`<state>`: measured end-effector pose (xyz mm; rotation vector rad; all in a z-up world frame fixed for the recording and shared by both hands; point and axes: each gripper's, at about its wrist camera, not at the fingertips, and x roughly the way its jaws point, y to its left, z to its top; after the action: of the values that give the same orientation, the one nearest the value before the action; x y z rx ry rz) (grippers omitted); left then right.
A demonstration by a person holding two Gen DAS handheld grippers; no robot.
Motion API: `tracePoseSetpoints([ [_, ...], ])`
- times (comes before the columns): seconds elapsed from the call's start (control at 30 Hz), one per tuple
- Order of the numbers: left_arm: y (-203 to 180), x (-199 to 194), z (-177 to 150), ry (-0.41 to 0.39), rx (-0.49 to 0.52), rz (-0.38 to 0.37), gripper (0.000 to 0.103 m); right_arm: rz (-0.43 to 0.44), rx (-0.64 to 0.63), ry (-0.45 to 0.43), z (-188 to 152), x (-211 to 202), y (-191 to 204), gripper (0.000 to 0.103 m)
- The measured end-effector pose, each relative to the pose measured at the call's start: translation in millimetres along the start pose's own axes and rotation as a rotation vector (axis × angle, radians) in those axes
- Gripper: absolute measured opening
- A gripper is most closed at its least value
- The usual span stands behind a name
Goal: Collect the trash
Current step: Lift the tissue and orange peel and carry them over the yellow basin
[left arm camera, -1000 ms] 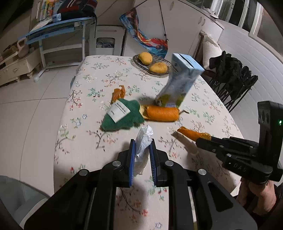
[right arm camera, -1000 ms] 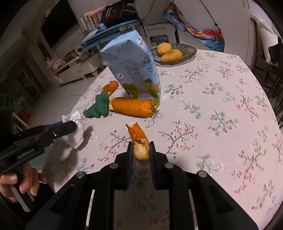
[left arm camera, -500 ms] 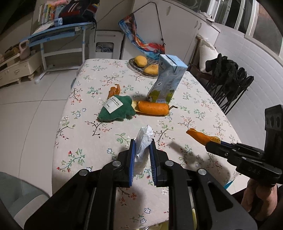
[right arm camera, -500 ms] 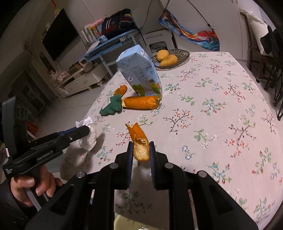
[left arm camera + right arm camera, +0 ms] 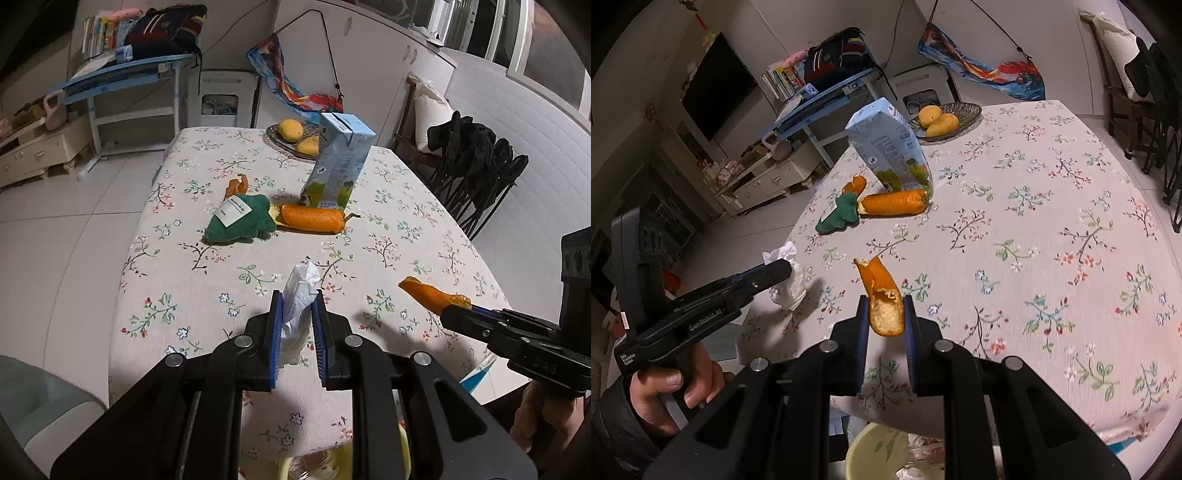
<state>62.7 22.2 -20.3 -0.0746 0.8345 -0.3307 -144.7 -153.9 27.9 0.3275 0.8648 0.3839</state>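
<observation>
Low in the centre of each wrist view sits a catch — the left gripper clamps a crumpled white tissue, the right gripper pinches an orange peel — above the floral table edge, yellow bin below.

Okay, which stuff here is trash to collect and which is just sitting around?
Trash:
tissue, in left gripper
peel, in right gripper
peel on table
long peel
possibly carton

Just lying about:
mangoes
basket
green toy
</observation>
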Motion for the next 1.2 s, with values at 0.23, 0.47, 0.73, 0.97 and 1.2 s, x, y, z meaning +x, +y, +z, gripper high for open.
tracePoseSetpoints([
  [0.23,-5,-10,-11,-0.012,0.012,0.010,0.016,0.002,0.010,-0.001,-12,-9,2,0.018],
  [0.47,-7,-18,-22,-0.014,-0.002,0.005,0.016,0.006,0.040,-0.002,-30,-21,1,0.018],
  [0.73,-9,-26,-32,-0.017,-0.005,0.002,0.016,0.014,0.058,0.007,-54,-32,3,0.018],
  [0.97,-12,-33,-42,-0.018,-0.003,-0.002,0.016,0.018,0.071,0.024,-71,-39,5,0.018],
  [1.2,-13,-37,-45,-0.017,-0.003,-0.004,0.016,0.021,0.064,0.058,-88,-39,11,0.018],
])
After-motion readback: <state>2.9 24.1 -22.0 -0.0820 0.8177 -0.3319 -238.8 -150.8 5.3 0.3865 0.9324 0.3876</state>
